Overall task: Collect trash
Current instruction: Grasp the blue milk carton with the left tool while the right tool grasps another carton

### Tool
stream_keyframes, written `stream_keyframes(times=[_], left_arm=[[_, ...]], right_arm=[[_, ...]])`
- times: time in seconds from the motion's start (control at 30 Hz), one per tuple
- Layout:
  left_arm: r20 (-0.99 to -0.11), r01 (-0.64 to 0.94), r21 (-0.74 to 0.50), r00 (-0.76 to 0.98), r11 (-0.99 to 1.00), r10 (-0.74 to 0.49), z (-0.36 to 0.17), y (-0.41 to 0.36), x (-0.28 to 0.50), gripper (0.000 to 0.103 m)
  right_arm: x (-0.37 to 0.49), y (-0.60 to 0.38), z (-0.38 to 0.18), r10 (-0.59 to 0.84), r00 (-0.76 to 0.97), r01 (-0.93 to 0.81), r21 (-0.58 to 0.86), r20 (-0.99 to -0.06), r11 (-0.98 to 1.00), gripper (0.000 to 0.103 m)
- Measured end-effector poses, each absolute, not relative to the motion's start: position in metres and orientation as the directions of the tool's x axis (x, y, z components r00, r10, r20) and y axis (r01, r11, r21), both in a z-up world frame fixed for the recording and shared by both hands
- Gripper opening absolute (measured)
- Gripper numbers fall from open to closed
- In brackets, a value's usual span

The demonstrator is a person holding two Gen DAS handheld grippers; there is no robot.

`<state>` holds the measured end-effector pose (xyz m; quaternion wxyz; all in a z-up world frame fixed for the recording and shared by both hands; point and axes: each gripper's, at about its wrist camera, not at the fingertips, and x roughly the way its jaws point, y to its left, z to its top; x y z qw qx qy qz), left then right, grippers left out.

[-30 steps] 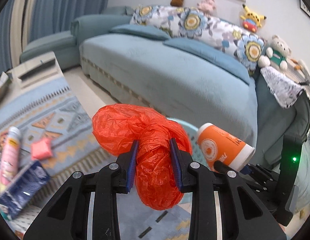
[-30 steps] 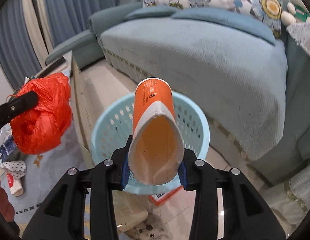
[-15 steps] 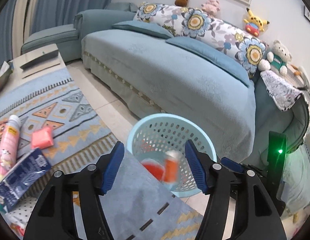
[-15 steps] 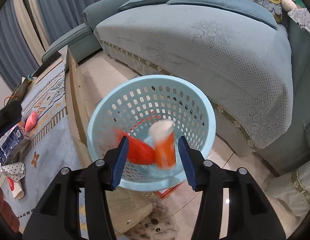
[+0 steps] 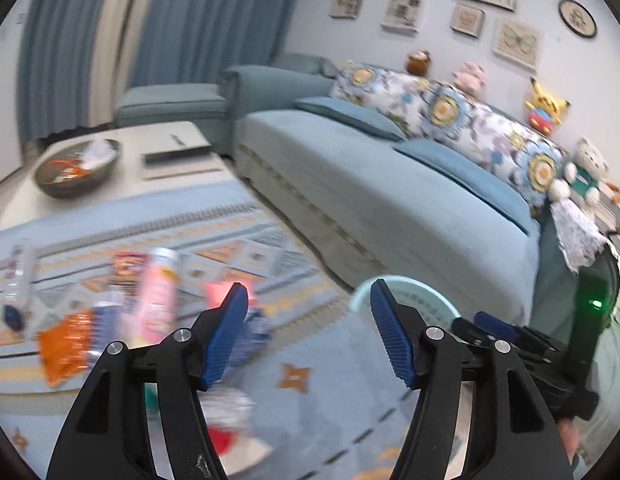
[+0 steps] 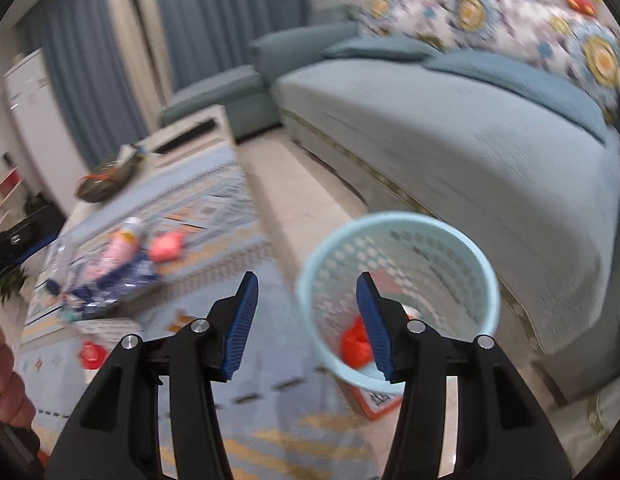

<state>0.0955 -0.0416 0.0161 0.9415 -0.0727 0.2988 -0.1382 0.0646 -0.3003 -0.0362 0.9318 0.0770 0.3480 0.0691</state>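
Both the left gripper (image 5: 306, 330) and the right gripper (image 6: 306, 316) have their blue-padded jaws spread apart with nothing between them. The round pale-blue perforated plastic basket (image 6: 462, 248) stands on the floor between the table (image 6: 206, 280) and the blue fabric sofa (image 6: 490, 140), with a crumpled red plastic bag (image 6: 356, 344) at its bottom. Beside the basket, on the table's patterned blue cloth, lie a pink cylindrical bottle (image 5: 160, 300), a small pink pouch (image 6: 168, 246) and a dark blue packet (image 6: 118, 280).

No text, label or brand is legible; printing on the pink bottle (image 5: 158, 300) is blurred beyond reading.
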Motion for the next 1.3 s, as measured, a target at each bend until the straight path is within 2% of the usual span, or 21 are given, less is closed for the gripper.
stream_keyframes(times=[0.1,0.17,0.3,0.43,0.53,0.6,0.73,0.8,0.87,0.97,1.0,1.03,1.3], left_arm=[[-0.538,0.159,-0.199,0.807,0.967,-0.244,0.022,-0.004,0.091,0.063],[-0.551,0.104,-0.176,0.814,0.979,-0.185,0.021,0.024,0.092,0.063],[-0.590,0.009,-0.172,0.800,0.985,-0.110,0.010,0.068,0.103,0.063],[-0.672,-0.038,-0.213,0.731,0.976,-0.118,-0.024,0.107,0.122,0.063],[-0.710,-0.047,-0.248,0.688,0.968,-0.148,-0.050,0.120,0.135,0.063],[-0.733,-0.032,-0.269,0.655,0.962,-0.183,-0.064,0.118,0.143,0.063],[-0.757,-0.023,-0.323,0.607,0.946,-0.243,-0.085,0.124,0.156,0.063],[-0.763,-0.032,-0.305,0.606,0.952,-0.225,-0.088,0.125,0.158,0.061],[-0.769,-0.034,-0.323,0.592,0.946,-0.242,-0.093,0.130,0.160,0.052],[-0.774,-0.046,-0.353,0.576,0.935,-0.264,-0.097,0.133,0.163,0.048],[-0.779,-0.053,-0.353,0.569,0.934,-0.262,-0.098,0.133,0.163,0.044],[-0.787,-0.063,-0.353,0.560,0.933,-0.260,-0.100,0.135,0.164,0.035],[-0.794,-0.103,-0.329,0.569,0.939,-0.216,-0.098,0.143,0.163,0.034]], right_arm=[[0.062,-0.261,-0.025,0.242,0.758,-0.160,0.187,-0.606,0.969,0.048],[0.064,-0.236,-0.022,0.256,0.756,-0.194,0.168,-0.602,0.967,0.054],[0.070,-0.196,-0.021,0.307,0.740,-0.253,0.175,-0.599,0.952,0.055],[0.080,-0.160,-0.029,0.328,0.715,-0.264,0.196,-0.617,0.944,0.056],[0.090,-0.140,-0.041,0.334,0.696,-0.247,0.225,-0.636,0.943,0.066],[0.096,-0.132,-0.050,0.320,0.689,-0.213,0.240,-0.650,0.947,0.067],[0.111,-0.128,-0.067,0.370,0.633,-0.155,0.357,-0.679,0.921,0.067],[0.119,-0.128,-0.075,0.394,0.603,-0.106,0.420,-0.694,0.901,0.067],[0.125,-0.127,-0.081,0.400,0.587,-0.067,0.450,-0.704,0.890,0.067],[0.132,-0.124,-0.093,0.432,0.545,-0.019,0.504,-0.719,0.864,0.067],[0.134,-0.124,-0.096,0.442,0.535,-0.011,0.517,-0.720,0.856,0.067],[0.135,-0.123,-0.099,0.448,0.527,-0.002,0.526,-0.722,0.850,0.067],[0.153,-0.110,-0.120,0.492,0.466,0.040,0.573,-0.735,0.819,0.067]])
